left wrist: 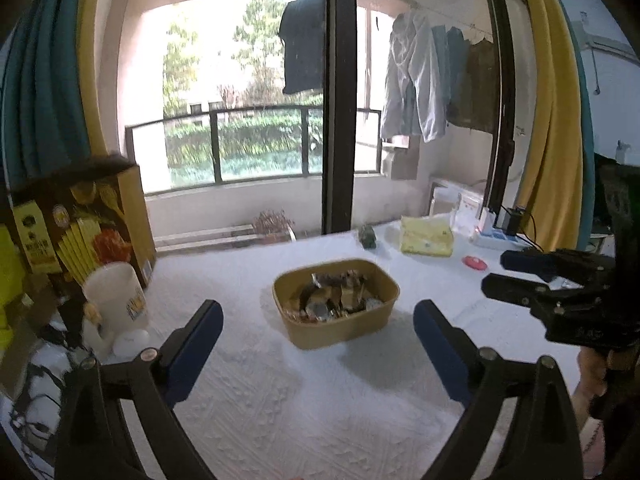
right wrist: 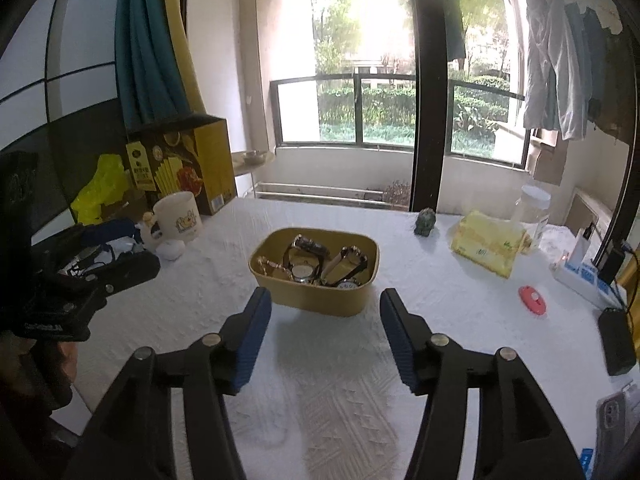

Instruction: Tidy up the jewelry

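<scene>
A tan paper bowl (left wrist: pixel 380 322) (right wrist: pixel 280 286) stands mid-table on the white cloth, holding several watches and jewelry pieces (left wrist: pixel 334 300) (right wrist: pixel 316 260). My left gripper (left wrist: pixel 318 312) is open and empty, just short of the bowl, its blue pads wide apart. My right gripper (right wrist: pixel 326 300) is open and empty, close in front of the bowl. Each gripper shows in the other's view: the right one at the right edge (left wrist: pixel 496 276), the left one at the left edge (right wrist: pixel 132 248).
A white mug (left wrist: pixel 116 300) (right wrist: pixel 178 216) and a snack box (left wrist: pixel 80 232) (right wrist: pixel 192 164) stand at the left. A yellow tissue pack (left wrist: pixel 426 236) (right wrist: pixel 488 246), a small green figurine (right wrist: pixel 425 222), a red item (right wrist: pixel 532 299) and a power strip (right wrist: pixel 580 272) lie to the right.
</scene>
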{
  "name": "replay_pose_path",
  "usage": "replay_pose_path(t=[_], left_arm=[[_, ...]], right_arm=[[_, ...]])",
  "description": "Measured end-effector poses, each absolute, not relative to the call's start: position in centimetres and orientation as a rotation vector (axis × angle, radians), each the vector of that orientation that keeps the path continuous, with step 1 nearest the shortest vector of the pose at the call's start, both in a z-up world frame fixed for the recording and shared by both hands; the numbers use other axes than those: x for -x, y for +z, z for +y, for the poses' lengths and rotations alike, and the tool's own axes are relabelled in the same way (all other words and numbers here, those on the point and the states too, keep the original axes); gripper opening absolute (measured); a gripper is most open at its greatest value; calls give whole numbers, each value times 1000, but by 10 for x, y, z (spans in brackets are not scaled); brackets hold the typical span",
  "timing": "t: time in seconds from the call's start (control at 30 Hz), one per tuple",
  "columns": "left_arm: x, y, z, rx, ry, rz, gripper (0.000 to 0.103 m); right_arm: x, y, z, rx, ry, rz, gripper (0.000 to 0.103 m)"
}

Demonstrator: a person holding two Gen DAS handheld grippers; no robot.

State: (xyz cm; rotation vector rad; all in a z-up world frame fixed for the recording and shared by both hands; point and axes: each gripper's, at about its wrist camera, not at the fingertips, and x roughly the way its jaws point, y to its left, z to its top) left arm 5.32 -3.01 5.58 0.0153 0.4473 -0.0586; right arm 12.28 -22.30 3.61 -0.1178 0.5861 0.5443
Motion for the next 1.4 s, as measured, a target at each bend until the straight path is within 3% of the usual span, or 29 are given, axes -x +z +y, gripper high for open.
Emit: replay_pose_path(t=[0.4,1.4], left_arm=[[-48,70,-23,62,14,417,96],[-53,54,-25,87,30,464,96]], right_arm=[[-118,62,-237,113,539,534,64],[-139,45,-247,110,556,578,65]])
